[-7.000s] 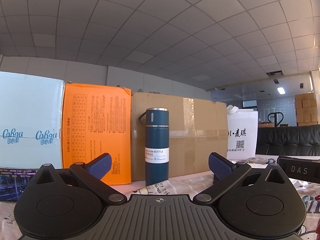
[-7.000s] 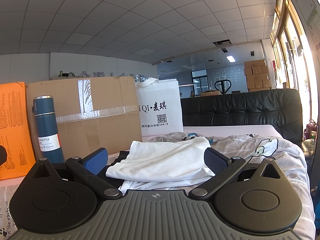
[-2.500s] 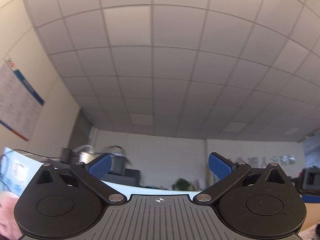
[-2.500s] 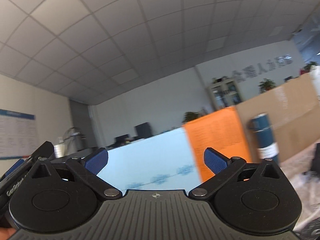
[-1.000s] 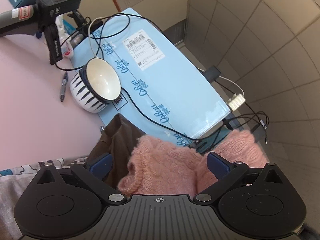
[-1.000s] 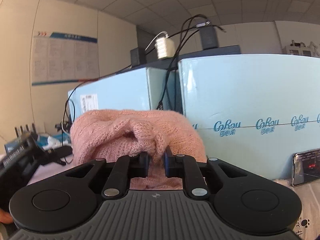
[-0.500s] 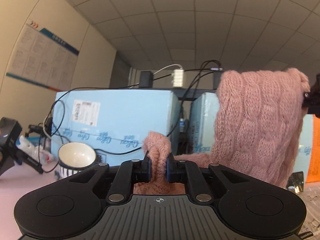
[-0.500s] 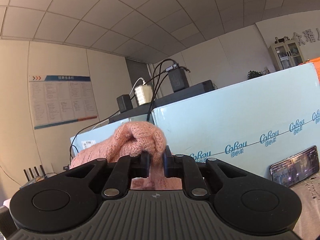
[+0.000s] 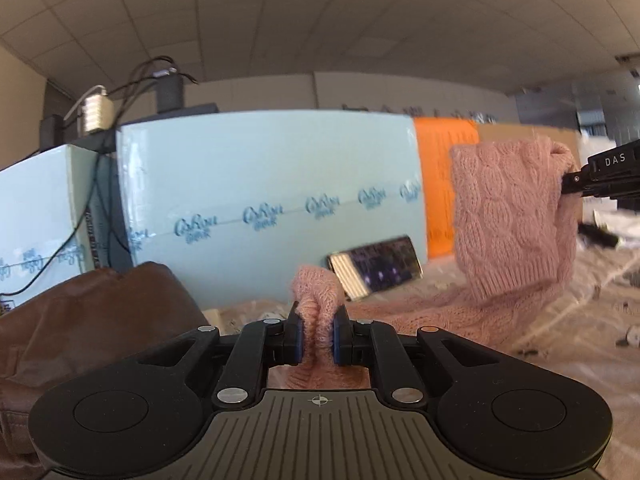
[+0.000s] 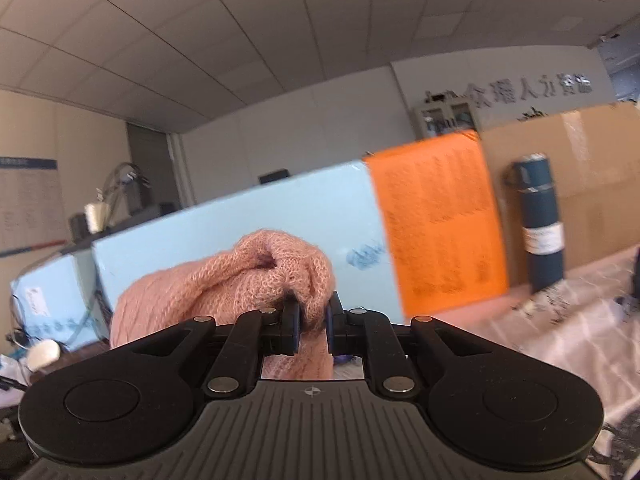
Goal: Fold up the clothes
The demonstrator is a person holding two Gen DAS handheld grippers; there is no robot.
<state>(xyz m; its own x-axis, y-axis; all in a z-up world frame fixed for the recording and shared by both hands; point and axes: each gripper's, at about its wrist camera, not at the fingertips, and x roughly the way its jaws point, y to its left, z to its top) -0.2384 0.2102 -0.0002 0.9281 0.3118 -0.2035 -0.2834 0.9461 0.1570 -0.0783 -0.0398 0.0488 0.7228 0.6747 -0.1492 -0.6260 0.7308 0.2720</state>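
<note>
A pink knitted sweater point(image 9: 508, 216) hung between both tools, its lower part trailing onto the patterned bench cover point(image 9: 592, 320). The left tool point(image 9: 316, 338) and right tool point(image 10: 308, 326) were each clamped tight on a bunched fold. The loose, stretchy knit could slip or snag, possibly toppling the nearby blue bottle point(image 10: 538, 220).

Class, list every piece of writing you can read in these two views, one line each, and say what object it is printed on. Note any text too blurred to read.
"DAS": white letters on the black body of the right gripper, seen in the left wrist view.
Blue script logo repeated along the light blue box: stylised, not surely readable.
Print on the orange box: blurred.
Label on the dark blue bottle: blurred.
Raised characters of the wall sign: blurred.
</note>
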